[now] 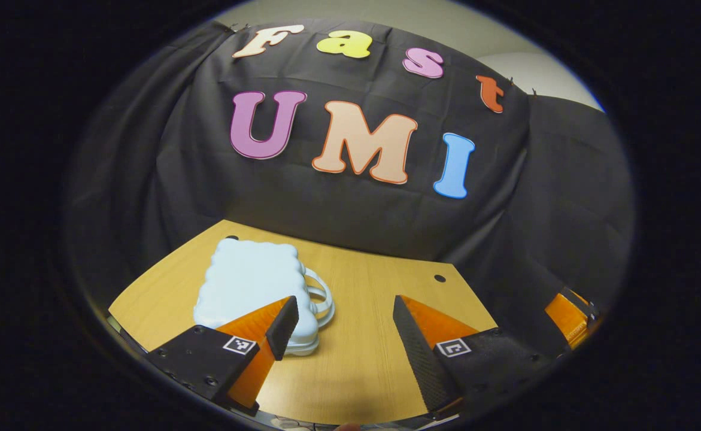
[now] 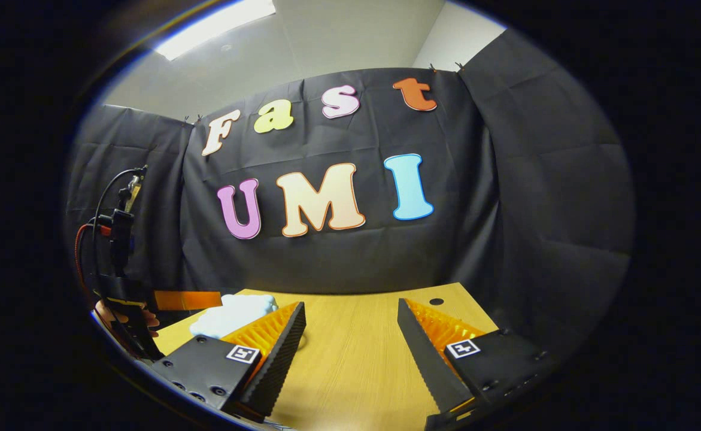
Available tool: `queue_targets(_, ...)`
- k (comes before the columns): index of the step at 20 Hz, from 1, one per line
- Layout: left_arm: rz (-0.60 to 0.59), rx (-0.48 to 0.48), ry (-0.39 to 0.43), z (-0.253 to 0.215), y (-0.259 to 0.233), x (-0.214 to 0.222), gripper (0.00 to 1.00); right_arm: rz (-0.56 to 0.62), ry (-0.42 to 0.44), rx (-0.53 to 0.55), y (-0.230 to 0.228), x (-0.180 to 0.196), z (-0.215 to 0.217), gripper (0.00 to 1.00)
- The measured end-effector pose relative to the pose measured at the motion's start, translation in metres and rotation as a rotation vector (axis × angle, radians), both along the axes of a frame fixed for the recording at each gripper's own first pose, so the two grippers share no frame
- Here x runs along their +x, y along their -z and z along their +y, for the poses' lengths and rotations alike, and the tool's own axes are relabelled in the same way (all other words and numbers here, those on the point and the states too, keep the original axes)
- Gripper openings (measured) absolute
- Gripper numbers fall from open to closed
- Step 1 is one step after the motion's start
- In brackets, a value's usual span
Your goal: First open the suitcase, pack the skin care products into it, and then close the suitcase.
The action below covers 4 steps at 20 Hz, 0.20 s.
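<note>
suitcase [image 1: 248,287]: small pale shell case, lid down, flat on the table [image 1: 374,335], handle [image 1: 320,296] facing right | left gripper [image 1: 345,326]: spread wide, empty, just short of it | right gripper [image 2: 350,344]: spread wide, empty | handling: likely light, stiff, slick; take the lid's edge beside the handle.

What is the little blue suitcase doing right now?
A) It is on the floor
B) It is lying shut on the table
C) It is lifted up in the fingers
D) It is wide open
B: the suitcase lies flat and shut on the wooden table, with nothing gripping it.
</note>
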<state>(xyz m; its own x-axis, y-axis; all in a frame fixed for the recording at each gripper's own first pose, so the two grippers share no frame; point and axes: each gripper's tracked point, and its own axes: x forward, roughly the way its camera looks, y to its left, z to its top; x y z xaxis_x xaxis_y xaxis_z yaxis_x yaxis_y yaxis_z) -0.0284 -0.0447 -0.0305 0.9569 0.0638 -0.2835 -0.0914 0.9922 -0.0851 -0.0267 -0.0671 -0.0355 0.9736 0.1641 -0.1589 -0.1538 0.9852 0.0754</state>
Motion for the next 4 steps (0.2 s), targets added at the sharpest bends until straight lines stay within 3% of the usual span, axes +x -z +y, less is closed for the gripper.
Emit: queue_targets(4,-0.003,0.014,0.021,-0.018,-0.004,-0.008,0.93,-0.003,0.002,0.013,-0.002,-0.009,-0.014,0.97)
